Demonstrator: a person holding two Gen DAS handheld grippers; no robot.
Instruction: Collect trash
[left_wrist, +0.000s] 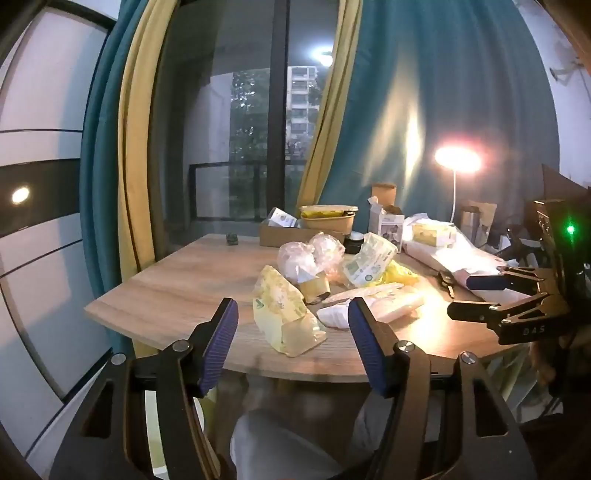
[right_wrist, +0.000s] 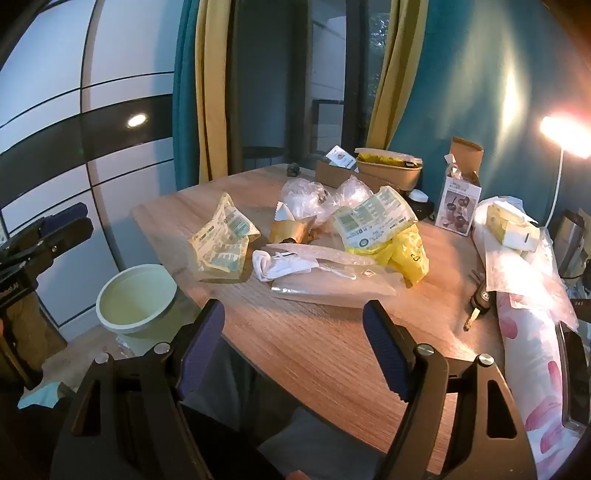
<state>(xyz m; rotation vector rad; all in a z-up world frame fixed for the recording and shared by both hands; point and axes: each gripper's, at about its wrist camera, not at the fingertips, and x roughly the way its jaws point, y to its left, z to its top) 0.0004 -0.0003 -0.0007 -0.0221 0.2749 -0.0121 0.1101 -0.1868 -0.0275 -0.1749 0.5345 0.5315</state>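
A: While both jaws stand released, left gripper (left_wrist: 293, 343) and right gripper (right_wrist: 293, 350) grasp nothing.
B: Wrappers (right_wrist: 221, 240) lie mid-table (right_wrist: 314, 332); bin (right_wrist: 136, 299) stands beside its left edge; keys (right_wrist: 478, 304), carton (right_wrist: 458, 203) nearby.

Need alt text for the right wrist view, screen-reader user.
The open right tool hangs empty over the near edge of a wooden table strewn with trash: a crumpled yellow wrapper, clear plastic bags and a yellow bag. A pale bin stands on the floor to the left.
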